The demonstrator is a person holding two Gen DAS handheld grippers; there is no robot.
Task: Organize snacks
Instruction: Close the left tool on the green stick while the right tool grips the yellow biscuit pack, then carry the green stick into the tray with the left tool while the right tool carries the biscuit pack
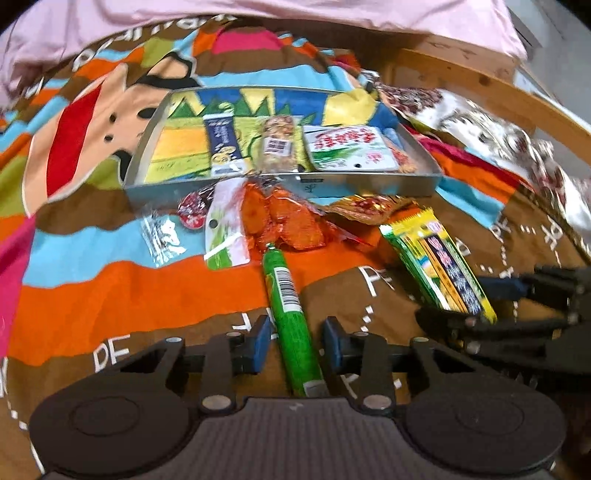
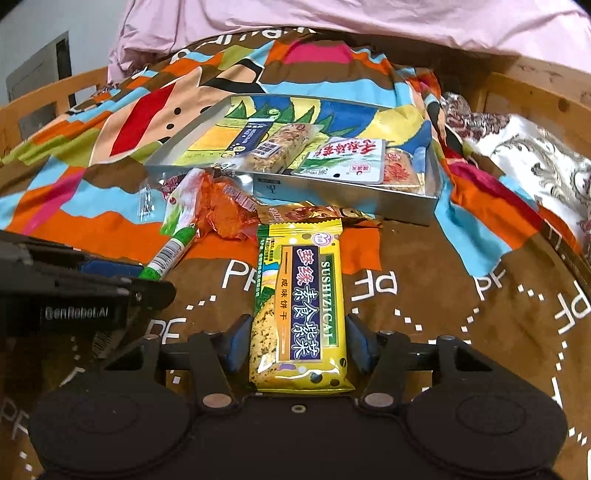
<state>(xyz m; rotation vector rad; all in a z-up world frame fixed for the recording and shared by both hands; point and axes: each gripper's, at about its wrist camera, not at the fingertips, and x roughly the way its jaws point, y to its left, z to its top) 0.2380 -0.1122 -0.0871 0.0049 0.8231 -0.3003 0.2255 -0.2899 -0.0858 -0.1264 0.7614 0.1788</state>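
Observation:
A green snack stick lies on the blanket between the blue pads of my left gripper; a slim gap shows on each side, so the jaws stand open around it. My right gripper is shut on a yellow biscuit pack, with both pads against its long edges. The metal tray beyond holds a blue bar, a nut bar, a white-green pouch and an orange pack. Loose in front of the tray are an orange wrapped snack and a gold-red pack.
A colourful patterned blanket covers the bed. A pink cover is bunched at the back, and a floral cloth lies by the wooden bed frame on the right. A clear wrapper and a white-green pouch lie at the left.

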